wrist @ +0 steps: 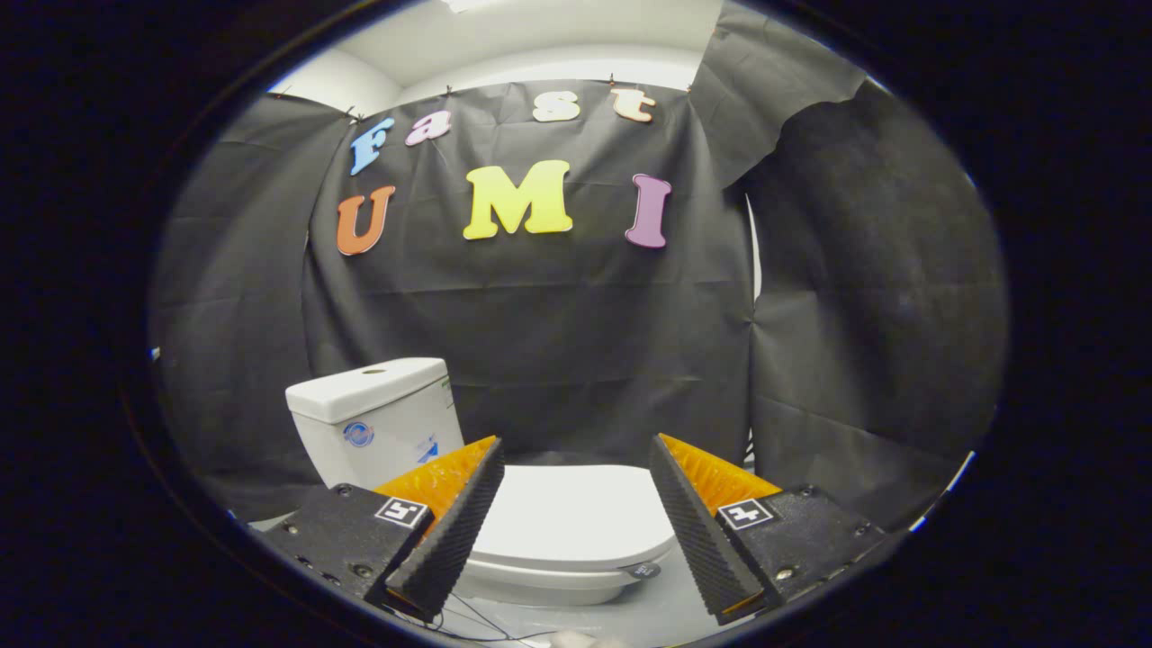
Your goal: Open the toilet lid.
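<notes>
lid down, fingers spread in front of the toilet

i see the gripper (576, 531) with its two fingers (454, 531) standing wide apart, holding nothing, no contact with anything. between them and just beyond their tips lies the toilet lid (567, 513), white, flat and closed over the seat. its front edge curves round below the gap between the fingers, and the right finger covers its right end. under the lid i can make out the rim of the toilet bowl (540, 585), also white. since the lid is shut, i cannot tell what is in the bowl. a small dark tag (643, 570) sits at the front edge of the lid, close to the right finger.

beyond the left finger, and behind the lid, stands the toilet tank (378, 418), white, with its cover on and a round button on top. it carries a small round sticker on its front; i leave the print unread. the left finger hides the tank's lower right corner.

below the bowl, near the base of the fingers, i see a pale grey floor (666, 612), with a few thin dark wires (477, 621) lying on it.

behind everything hangs the black cloth wall (585, 360), creased, pinned along its top edge, with a loose flap at the upper right. above it shows a white ceiling (540, 40).
</notes>
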Motion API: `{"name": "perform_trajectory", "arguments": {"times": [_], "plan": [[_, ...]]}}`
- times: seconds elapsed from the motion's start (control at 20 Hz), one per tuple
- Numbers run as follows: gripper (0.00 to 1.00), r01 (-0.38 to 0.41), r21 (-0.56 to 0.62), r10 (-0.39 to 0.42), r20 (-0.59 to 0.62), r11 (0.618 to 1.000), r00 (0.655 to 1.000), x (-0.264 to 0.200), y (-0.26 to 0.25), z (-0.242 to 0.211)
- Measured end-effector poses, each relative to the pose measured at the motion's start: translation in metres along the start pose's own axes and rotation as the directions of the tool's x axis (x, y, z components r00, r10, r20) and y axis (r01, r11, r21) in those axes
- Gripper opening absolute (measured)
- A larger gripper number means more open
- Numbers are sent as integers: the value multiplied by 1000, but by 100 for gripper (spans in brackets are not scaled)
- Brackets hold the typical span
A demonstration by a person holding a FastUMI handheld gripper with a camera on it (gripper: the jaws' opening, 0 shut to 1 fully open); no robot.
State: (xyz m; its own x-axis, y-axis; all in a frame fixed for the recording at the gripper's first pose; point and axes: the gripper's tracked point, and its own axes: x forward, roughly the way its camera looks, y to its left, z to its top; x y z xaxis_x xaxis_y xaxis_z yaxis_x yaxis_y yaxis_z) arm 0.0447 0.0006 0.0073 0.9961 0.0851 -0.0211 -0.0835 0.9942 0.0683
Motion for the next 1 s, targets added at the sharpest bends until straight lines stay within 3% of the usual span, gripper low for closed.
{"name": "perform_trajectory", "arguments": {"times": [0.2,0.45,0.7,1.0], "plan": [[100,-53,113,58,-46,992,997,24,-13,-7],[100,-32,268,66,-119,963,991,64,-57,-36],[100,15,488,122,-246,873,962,97,-94,-98],[99,95,608,165,-357,788,920,114,-119,-182]]}}
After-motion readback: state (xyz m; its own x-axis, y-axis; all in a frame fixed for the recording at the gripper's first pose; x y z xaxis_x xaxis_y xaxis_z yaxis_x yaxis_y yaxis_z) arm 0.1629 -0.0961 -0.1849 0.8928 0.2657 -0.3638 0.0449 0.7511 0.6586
